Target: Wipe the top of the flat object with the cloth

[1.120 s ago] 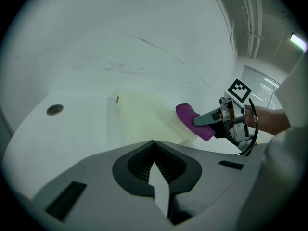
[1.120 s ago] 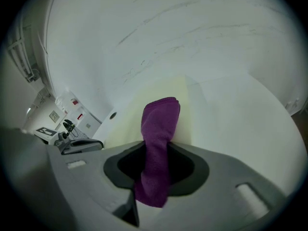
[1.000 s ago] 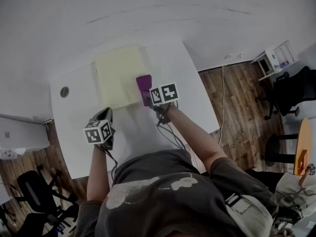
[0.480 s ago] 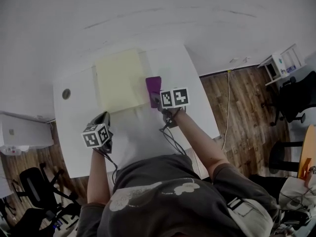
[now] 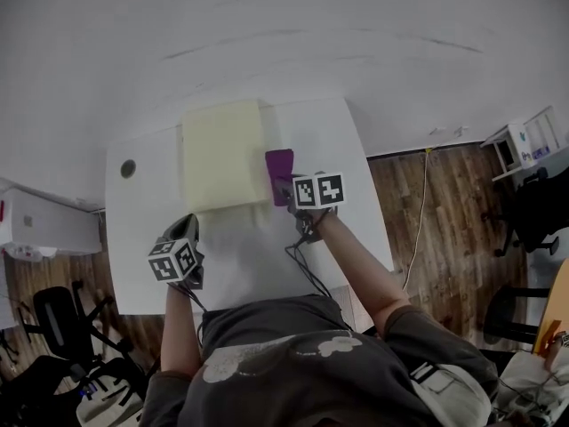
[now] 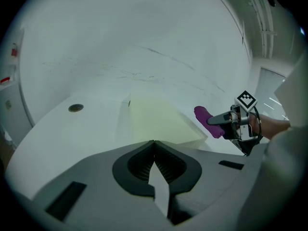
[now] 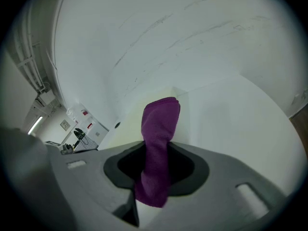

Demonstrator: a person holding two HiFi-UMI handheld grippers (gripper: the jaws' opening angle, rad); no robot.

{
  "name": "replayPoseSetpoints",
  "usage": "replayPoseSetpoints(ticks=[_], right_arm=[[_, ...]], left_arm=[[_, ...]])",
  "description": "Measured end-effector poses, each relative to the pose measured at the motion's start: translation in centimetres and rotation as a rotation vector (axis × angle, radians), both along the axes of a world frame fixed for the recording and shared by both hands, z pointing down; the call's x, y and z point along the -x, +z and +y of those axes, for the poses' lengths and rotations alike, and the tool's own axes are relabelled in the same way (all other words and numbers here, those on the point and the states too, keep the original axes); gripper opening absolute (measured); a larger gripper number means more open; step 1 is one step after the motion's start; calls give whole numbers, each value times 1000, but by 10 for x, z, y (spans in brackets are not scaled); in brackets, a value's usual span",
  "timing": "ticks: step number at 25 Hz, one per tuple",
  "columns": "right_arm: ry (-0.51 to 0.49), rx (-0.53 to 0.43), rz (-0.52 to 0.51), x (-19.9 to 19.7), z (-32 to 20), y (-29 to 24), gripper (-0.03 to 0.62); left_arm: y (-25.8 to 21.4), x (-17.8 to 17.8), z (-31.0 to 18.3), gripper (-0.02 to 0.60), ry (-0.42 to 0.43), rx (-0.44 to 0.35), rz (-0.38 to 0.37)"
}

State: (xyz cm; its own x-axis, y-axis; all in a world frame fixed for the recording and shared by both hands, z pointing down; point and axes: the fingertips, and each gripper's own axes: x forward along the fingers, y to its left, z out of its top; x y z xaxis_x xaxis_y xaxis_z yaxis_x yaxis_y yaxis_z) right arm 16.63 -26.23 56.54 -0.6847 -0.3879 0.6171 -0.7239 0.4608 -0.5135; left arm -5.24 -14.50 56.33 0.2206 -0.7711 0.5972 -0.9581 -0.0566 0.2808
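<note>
Right gripper has its jaws clamped on a purple cloth, which hangs just beside the right edge of the pale yellow flat object on the white table. Left gripper, jaws together and empty, hovers over the table's near left part, well apart from the cloth.

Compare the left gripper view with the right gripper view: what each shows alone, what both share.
Only the left gripper view: the left gripper, shut and empty, and the marker cube on the right gripper. Only the right gripper view: the right gripper's jaws clamping the purple cloth up close. Both: the cloth, the pale yellow flat object, the white table.
</note>
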Motion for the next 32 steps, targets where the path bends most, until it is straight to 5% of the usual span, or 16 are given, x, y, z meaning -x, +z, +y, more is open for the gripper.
replayPoseSetpoints(ticks=[9, 32], right_arm=[[35, -26, 4, 22, 2, -15, 117], [219, -167, 188, 144, 110, -38, 117]], left_arm=[[1, 22, 9, -5, 25, -5, 44], [-9, 142, 64, -5, 317, -75, 159]])
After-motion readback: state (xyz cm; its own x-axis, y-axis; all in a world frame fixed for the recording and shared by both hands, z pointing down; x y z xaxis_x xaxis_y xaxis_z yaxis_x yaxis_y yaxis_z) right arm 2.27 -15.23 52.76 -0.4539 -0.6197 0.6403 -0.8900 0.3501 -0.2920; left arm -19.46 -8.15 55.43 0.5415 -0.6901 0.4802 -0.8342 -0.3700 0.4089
